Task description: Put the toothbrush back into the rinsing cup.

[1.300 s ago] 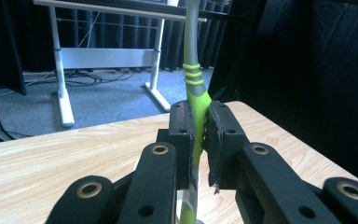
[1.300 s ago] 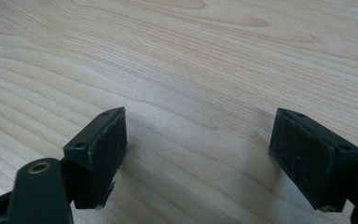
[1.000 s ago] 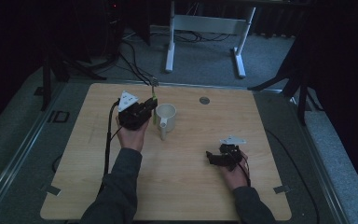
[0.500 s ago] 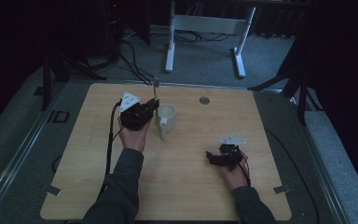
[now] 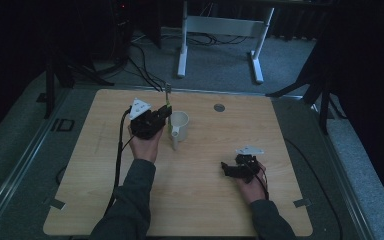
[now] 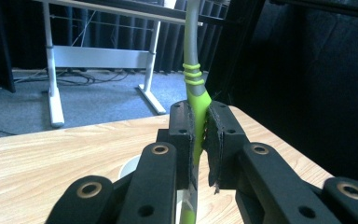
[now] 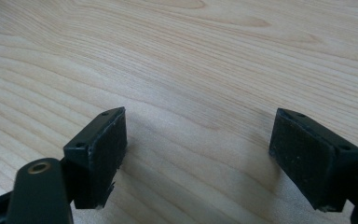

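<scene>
My left gripper (image 5: pixel 166 111) is shut on a utensil (image 5: pixel 167 92) with a green handle and a grey upper part, holding it upright. In the left gripper view the two pads pinch the green handle (image 6: pixel 195 88) at the left gripper (image 6: pixel 199 135). A white mug (image 5: pixel 179 121) stands just right of that gripper, its handle pointing toward the person; its rim (image 6: pixel 129 166) peeks from under the jaws. My right gripper (image 5: pixel 225 168) rests low on the wooden table (image 5: pixel 205 205) at the near right. It is open, with bare wood between the pads of the right gripper (image 7: pixel 199 142).
A small round grey disc (image 5: pixel 219 107) is set into the table near its far edge. Tape marks sit at the near corners (image 5: pixel 55 202). Beyond the table stands a white desk frame (image 5: pixel 220 25), with cables on the grey floor (image 5: pixel 140 55).
My left gripper with the utensil has shifted slightly toward the person and the mug. The right gripper has not moved.
</scene>
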Demonstrator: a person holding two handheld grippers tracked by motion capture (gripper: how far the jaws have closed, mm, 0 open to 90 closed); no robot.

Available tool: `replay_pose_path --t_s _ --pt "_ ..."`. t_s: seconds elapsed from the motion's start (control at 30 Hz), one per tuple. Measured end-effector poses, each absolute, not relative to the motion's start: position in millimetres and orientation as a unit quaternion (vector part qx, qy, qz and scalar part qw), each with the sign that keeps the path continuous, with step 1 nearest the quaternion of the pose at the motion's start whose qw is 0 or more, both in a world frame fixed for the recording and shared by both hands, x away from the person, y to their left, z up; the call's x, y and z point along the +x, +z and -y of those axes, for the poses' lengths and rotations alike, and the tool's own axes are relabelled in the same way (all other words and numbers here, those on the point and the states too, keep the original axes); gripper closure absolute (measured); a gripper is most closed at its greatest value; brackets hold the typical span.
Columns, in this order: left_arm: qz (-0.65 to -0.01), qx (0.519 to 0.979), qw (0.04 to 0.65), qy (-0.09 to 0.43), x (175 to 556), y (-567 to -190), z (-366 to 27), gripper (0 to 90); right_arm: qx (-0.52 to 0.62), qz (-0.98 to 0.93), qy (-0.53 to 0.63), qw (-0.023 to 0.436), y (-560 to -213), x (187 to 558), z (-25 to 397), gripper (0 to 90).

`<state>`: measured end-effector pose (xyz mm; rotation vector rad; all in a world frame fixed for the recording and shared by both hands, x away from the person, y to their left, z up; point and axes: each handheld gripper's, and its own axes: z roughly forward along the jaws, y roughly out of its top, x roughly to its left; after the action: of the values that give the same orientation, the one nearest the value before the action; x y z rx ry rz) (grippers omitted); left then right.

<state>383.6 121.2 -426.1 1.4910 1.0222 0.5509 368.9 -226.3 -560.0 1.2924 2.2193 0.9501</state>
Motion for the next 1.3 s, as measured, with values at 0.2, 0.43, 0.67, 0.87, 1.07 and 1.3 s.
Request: replay_pose_path --t_s 0.2,0.43,0.67,0.87,1.07,1.3 --pt "-0.439 0.638 0.588 0.234 384 -427 -119 81.3 0.462 -0.794 0.340 0.200 -560 369 226 18.7" --pt "-0.439 0.637 0.590 0.230 385 -429 -117 81.3 0.462 -0.794 0.340 0.200 -560 369 226 18.7" --pt "-0.439 0.639 0.589 0.229 387 -431 -114 81.3 0.462 -0.794 0.340 0.200 -560 369 226 18.7" --pt "-0.439 0.639 0.590 0.228 389 -433 -113 81.3 0.462 -0.794 0.340 0.200 -560 369 226 18.7" --pt "-0.441 0.638 0.589 0.227 391 -435 -112 81.3 0.462 -0.794 0.340 0.200 -560 369 226 18.7" --pt "-0.440 0.641 0.585 0.229 393 -437 -110 81.2 0.462 -0.794 0.340 0.200 -560 369 226 18.7"
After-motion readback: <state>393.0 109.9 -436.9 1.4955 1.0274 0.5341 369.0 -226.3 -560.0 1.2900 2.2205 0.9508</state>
